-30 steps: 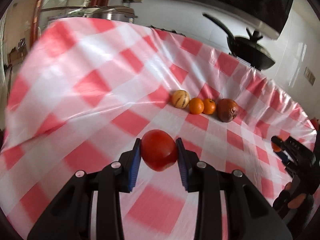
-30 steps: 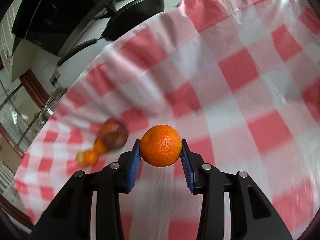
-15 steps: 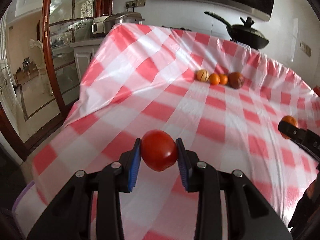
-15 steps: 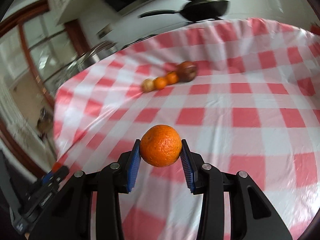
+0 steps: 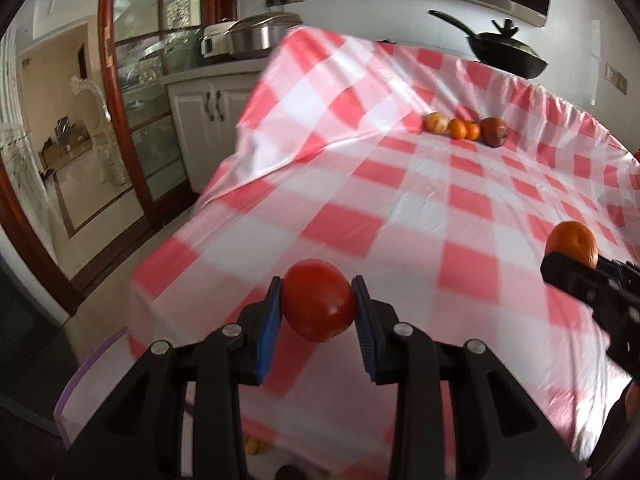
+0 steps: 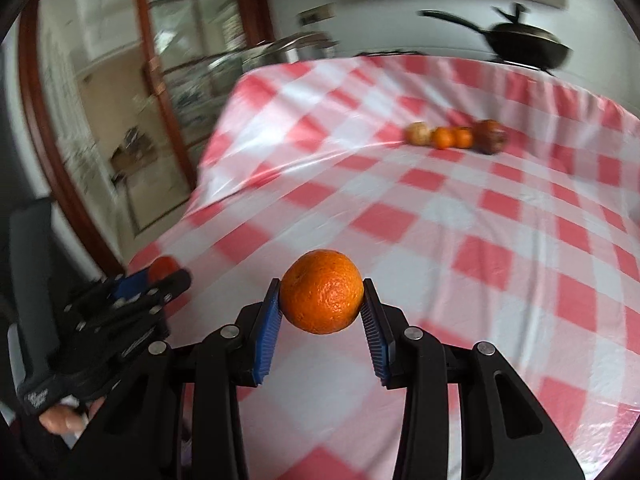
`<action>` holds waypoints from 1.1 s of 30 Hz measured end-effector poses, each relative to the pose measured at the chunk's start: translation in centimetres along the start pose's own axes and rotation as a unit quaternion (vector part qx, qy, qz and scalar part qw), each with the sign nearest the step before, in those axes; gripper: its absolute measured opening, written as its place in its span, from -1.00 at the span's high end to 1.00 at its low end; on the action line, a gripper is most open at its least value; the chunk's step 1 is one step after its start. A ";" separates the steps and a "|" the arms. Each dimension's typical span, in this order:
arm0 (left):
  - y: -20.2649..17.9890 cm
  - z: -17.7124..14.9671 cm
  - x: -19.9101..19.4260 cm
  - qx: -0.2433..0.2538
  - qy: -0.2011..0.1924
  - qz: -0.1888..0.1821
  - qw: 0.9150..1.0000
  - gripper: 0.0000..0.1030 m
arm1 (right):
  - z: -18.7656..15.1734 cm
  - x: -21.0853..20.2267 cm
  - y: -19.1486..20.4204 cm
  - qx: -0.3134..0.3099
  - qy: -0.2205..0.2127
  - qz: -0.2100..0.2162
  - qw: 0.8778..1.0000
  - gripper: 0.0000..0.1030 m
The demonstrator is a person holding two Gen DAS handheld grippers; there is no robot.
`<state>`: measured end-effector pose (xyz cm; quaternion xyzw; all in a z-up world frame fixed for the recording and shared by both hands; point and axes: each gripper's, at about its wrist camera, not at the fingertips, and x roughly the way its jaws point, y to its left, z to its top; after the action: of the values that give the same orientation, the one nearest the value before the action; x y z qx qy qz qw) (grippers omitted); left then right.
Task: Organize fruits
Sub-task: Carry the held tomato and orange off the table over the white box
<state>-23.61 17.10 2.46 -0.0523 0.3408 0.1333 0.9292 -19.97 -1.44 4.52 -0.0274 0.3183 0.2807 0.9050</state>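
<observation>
Both hands have pulled back toward the near edge of the table, so the row of fruits (image 5: 466, 128) now looks far away. That row has a pale round fruit, two small oranges and a dark brown fruit, touching side by side at the far end of the checked cloth (image 5: 400, 200). The left gripper (image 5: 318, 308) is closed tight on a red tomato (image 5: 318, 306). The right gripper (image 6: 322, 294) is closed tight on an orange (image 6: 322, 292). I think both fruits are leaving the row, perhaps to a spot near the table's edge. A black pan (image 5: 506, 54) and a silver cooker (image 5: 256, 38) sit behind the table. Nothing blocks the way.
</observation>
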 end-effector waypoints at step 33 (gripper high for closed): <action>19.3 -15.0 4.9 -0.148 0.182 0.130 0.963 0.32 | -15.2 8.6 24.1 -0.336 0.224 0.175 0.898 0.24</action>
<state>-34.76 33.88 -12.30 -0.1683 0.4841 0.2898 0.8083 -35.70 19.60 -9.52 -0.3360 0.3987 0.5115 0.6830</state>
